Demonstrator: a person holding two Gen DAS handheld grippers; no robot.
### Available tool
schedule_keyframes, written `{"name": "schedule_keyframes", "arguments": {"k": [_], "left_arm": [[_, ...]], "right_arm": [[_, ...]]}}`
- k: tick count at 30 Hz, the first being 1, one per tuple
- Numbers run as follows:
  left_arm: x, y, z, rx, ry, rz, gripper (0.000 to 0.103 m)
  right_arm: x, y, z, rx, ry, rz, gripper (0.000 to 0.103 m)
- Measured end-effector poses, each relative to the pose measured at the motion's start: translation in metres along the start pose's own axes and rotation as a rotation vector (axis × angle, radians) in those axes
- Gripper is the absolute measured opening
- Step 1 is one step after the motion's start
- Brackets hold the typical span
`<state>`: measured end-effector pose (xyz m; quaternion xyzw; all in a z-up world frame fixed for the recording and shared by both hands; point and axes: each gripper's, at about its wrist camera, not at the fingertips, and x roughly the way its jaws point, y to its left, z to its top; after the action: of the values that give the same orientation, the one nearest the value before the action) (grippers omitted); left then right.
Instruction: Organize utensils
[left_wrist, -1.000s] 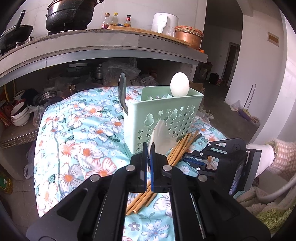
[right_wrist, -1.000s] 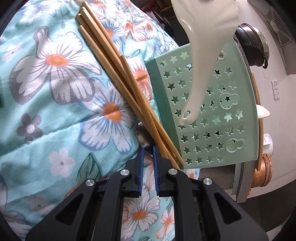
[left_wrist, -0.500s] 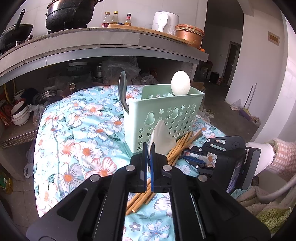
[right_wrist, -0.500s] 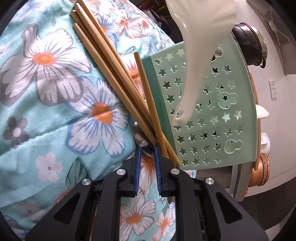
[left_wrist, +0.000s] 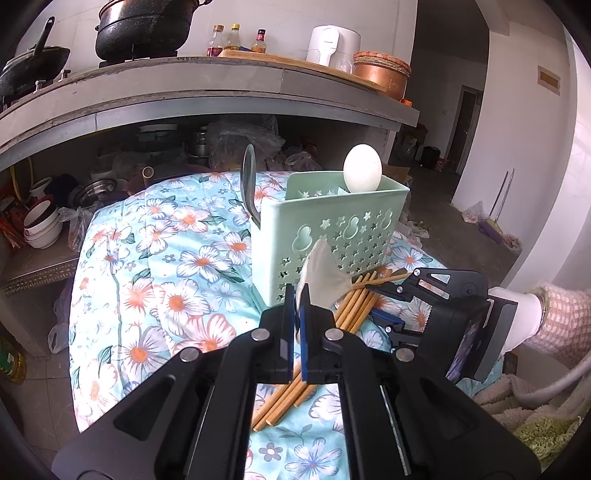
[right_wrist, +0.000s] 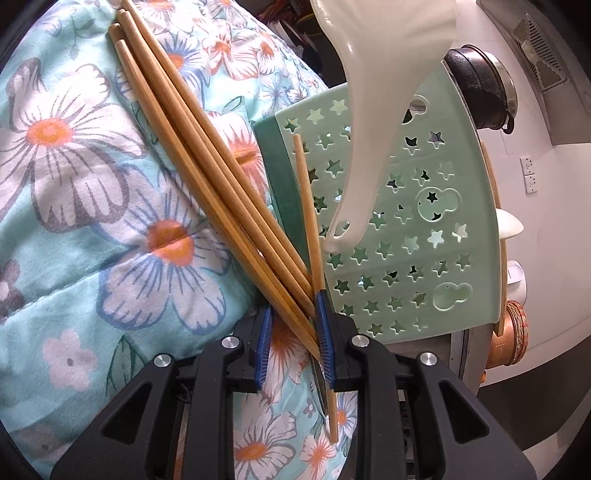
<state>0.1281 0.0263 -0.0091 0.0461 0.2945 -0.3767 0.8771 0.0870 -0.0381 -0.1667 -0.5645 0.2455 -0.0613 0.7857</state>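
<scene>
On the flowery quilt (left_wrist: 159, 280), seen from the left wrist view, stands a green basket (left_wrist: 332, 236) with star holes, close to the quilt's right edge. A white spoon bowl (left_wrist: 362, 168) and a dark metal spoon (left_wrist: 248, 184) stick up out of it. The left gripper (left_wrist: 296, 299) points a bit downward toward the basket, and its blue pads are pressed tight on the handle of a white spoon (left_wrist: 320, 271) that stands up between them. A bunch of wooden chopsticks (left_wrist: 354, 302) lies on the quilt at the foot of the basket. The right gripper (left_wrist: 384, 306) reaches in from the right, held by a hand in a white glove (left_wrist: 524, 314) with a pink checked sleeve (left_wrist: 561, 321).

On the same quilt (right_wrist: 74, 166), in the right wrist view, the right gripper (right_wrist: 291, 332) lies low and nearly flat. Its jaws have just been opening and stand a little apart, with the thin ends of the chopsticks (right_wrist: 207, 173) between them. One chopstick (right_wrist: 308, 206) leans against the right pad and the basket (right_wrist: 406, 221). A metal spoon (right_wrist: 320, 384) lies under that pad. I cannot tell if the pads still squeeze anything. The white spoon (right_wrist: 376, 92) hangs above the basket.
</scene>
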Motion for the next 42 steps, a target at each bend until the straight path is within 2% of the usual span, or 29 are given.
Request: {"name": "schedule_keyframes", "arguments": {"k": [4, 6, 8, 12, 17, 19, 23, 26, 31, 34, 36, 38, 41, 42], "left_arm": [[0.0, 0.0, 0.0, 0.001, 0.001, 0.003, 0.002], [0.0, 0.001, -0.001, 0.0, 0.001, 0.006, 0.002], [0.001, 0.002, -0.001, -0.001, 0.0, 0.009, 0.002], [0.0, 0.004, -0.002, -0.008, -0.002, 0.015, 0.002], [-0.004, 0.005, -0.002, -0.012, -0.01, 0.033, 0.002], [-0.006, 0.006, -0.002, -0.016, -0.013, 0.042, 0.002], [-0.011, 0.008, -0.001, -0.027, -0.021, 0.064, 0.002], [-0.015, 0.008, -0.001, -0.031, -0.027, 0.079, 0.002], [-0.018, 0.009, -0.003, -0.042, -0.033, 0.09, 0.002], [-0.018, 0.012, -0.004, -0.056, -0.033, 0.088, 0.002], [-0.016, 0.014, -0.006, -0.063, -0.031, 0.085, 0.002], [-0.015, 0.015, -0.006, -0.065, -0.029, 0.082, 0.002], [-0.014, 0.016, -0.006, -0.065, -0.028, 0.078, 0.002], [-0.013, 0.016, -0.006, -0.066, -0.028, 0.076, 0.002]], "right_arm": [[-0.011, -0.005, -0.001, 0.026, -0.002, 0.051, 0.024], [-0.018, -0.011, -0.003, 0.056, -0.003, 0.117, 0.026], [-0.028, -0.023, -0.006, 0.127, -0.014, 0.228, 0.027], [-0.034, -0.062, -0.015, 0.36, -0.039, 0.456, 0.027], [-0.004, -0.113, -0.028, 0.742, -0.035, 0.649, 0.027], [0.012, -0.119, -0.025, 0.837, -0.031, 0.708, 0.027], [0.04, -0.116, -0.01, 0.898, -0.027, 0.791, 0.025], [0.061, -0.11, -0.004, 0.94, 0.012, 0.872, 0.023], [0.076, -0.107, -0.021, 1.016, 0.107, 0.976, 0.023], [0.068, -0.105, -0.038, 1.057, 0.127, 1.004, 0.023], [0.058, -0.108, -0.042, 1.043, 0.105, 0.977, 0.023], [0.039, -0.108, -0.041, 0.977, 0.075, 0.883, 0.024], [0.017, -0.106, -0.031, 0.8, 0.042, 0.654, 0.025], [0.016, -0.102, -0.026, 0.726, 0.048, 0.583, 0.029]]}}
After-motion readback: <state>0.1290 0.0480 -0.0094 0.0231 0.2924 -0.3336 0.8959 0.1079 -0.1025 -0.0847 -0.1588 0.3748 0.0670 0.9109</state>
